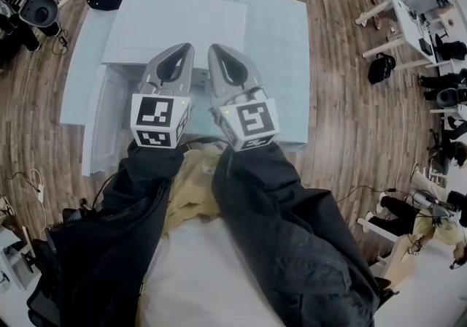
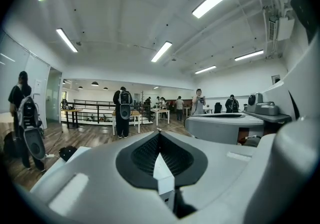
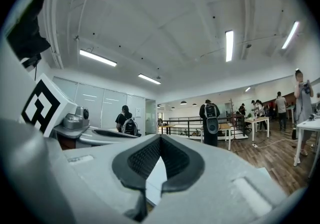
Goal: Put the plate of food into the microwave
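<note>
Left tongs [image 1: 182, 55] and right tongs [image 1: 219, 55] both pressed together, empty; side by side above white microwave [image 1: 175, 22] on counter [image 1: 284, 41]; plate unseen, so neither hand nearer.

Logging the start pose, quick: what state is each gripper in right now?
Left gripper: closed, holding nothing.
Right gripper: closed, holding nothing.

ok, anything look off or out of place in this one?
Nothing looks spilled, damaged or askew. The left claw and right claw are both shut and empty, side by side above the white microwave on the pale table. The only oddity is that no plate of food shows in any view.
</note>
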`<state>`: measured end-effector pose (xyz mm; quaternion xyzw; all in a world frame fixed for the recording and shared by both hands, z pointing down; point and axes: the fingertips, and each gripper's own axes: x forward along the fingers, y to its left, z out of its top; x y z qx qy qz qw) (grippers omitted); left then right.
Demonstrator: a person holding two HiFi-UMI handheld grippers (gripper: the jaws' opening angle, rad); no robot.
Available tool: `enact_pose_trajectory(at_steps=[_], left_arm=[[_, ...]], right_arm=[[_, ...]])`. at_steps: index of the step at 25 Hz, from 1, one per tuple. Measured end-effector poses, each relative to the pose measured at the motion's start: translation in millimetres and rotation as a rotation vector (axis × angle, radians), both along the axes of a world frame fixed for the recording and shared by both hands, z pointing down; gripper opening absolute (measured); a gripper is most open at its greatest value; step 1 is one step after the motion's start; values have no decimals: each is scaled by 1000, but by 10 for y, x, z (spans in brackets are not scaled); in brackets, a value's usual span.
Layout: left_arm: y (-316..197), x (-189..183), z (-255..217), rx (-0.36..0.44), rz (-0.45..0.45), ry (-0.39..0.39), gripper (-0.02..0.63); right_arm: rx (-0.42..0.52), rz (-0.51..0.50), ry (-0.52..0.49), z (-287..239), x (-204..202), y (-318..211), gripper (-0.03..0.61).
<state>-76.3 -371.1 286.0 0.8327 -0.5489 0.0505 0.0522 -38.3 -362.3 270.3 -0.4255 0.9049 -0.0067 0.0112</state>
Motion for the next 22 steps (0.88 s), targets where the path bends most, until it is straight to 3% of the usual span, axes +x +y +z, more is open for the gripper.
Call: enact_pose_trajectory(at_steps=[22], left_arm=[[4, 27, 104, -27, -20, 4, 0]], right_arm=[[-4, -1, 24, 60, 72, -5, -9]])
